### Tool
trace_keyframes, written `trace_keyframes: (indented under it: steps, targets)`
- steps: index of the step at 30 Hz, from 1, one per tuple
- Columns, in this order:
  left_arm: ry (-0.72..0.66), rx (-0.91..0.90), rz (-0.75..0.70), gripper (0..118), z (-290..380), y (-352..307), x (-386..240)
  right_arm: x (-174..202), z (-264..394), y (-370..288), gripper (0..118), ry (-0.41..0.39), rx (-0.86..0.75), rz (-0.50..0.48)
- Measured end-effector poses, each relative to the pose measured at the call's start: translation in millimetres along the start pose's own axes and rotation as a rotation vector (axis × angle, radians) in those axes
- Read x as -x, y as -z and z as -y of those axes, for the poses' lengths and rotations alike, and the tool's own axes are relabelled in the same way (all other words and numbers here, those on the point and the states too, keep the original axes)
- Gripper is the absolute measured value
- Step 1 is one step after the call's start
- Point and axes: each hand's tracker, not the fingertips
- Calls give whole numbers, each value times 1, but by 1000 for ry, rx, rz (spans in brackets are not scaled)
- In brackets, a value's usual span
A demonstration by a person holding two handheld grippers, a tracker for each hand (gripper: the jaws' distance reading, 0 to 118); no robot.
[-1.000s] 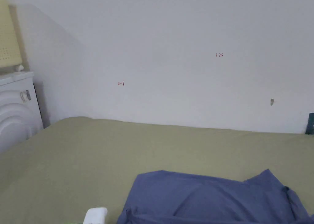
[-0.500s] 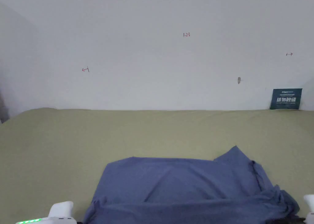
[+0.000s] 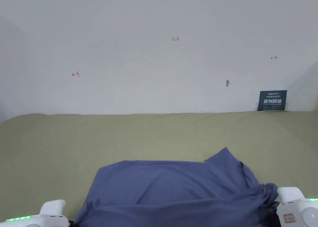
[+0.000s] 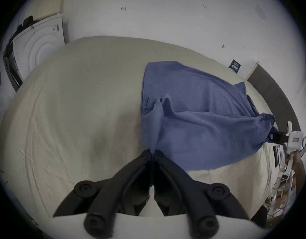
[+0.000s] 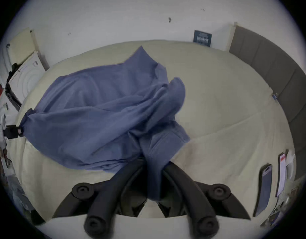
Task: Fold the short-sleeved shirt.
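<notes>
Blue shirt (image 3: 174, 190) lies bunched on green bed (image 3: 62, 150), near edge. Left tongs (image 4: 151, 152) pinch one corner, jaws tight together. Right tongs (image 5: 154, 166) pinch thick bunch of cloth. Step looks like spreading shirt out. Next: pull apart, lay flat, then fold.

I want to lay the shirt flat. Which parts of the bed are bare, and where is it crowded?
Bare sheet lies between the shirt and the wall, and left of the shirt toward the washing machine. The right edge is crowded with phones, and a dark card leans at the far right.
</notes>
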Motion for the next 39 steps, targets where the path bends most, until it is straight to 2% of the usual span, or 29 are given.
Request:
trace_keyframes:
  steps: [2,7,11,14,20,22,24,26,27,28,29,30,31,33,34,35,36,37,38,39]
  targets:
    - [-8,-10,24,3,-2,-17,3,-1,1,-23,5,1,-11,-34]
    - [42,-22,4,3,11,-64,-7,-11,16,-63,5,-37,4,-16]
    - [20,5,60,3,44,-96,-12,-32,48,-86,5,27,49,-47]
    - [37,39,67,3,76,-108,-21,-40,80,-97,5,44,78,-48]
    - [7,140,69,3,142,-108,-25,-55,140,-99,5,46,153,-49]
    - [-18,152,70,3,149,-93,-12,-58,151,-93,6,40,158,-26]
    - [-28,137,67,3,152,-92,-12,-61,155,-85,6,60,134,-45]
    - [-63,107,93,4,144,-106,-19,-61,150,-90,14,55,93,-39]
    - [-71,113,97,12,138,-111,-18,-60,144,-95,31,46,73,-23]
    - [-81,112,86,47,132,-118,-19,-60,137,-100,73,40,61,3]
    - [-94,109,68,81,125,-125,-19,-61,129,-107,99,40,73,-2]
    - [-104,96,65,98,116,-130,-16,-62,122,-116,102,36,54,-6]
    - [-118,32,76,97,106,-141,-17,-60,112,-129,94,34,-15,-19]
    - [-120,-35,73,96,89,-156,-24,-56,94,-142,95,34,-71,-9]
    - [-108,-64,71,94,78,-157,-27,-53,84,-147,94,38,-89,-2]
    - [-82,-82,86,87,69,-160,-35,-51,75,-151,86,41,-85,-2]
    - [-55,-96,103,74,62,-162,-42,-48,68,-154,70,42,-85,-10]
    - [-24,-107,116,37,54,-163,-50,-45,60,-154,32,42,-92,-24]
    - [9,-111,105,2,48,-152,-56,-43,54,-152,0,45,-90,-40]
    - [48,-111,77,0,41,-148,-64,-39,50,-147,0,55,-80,-53]
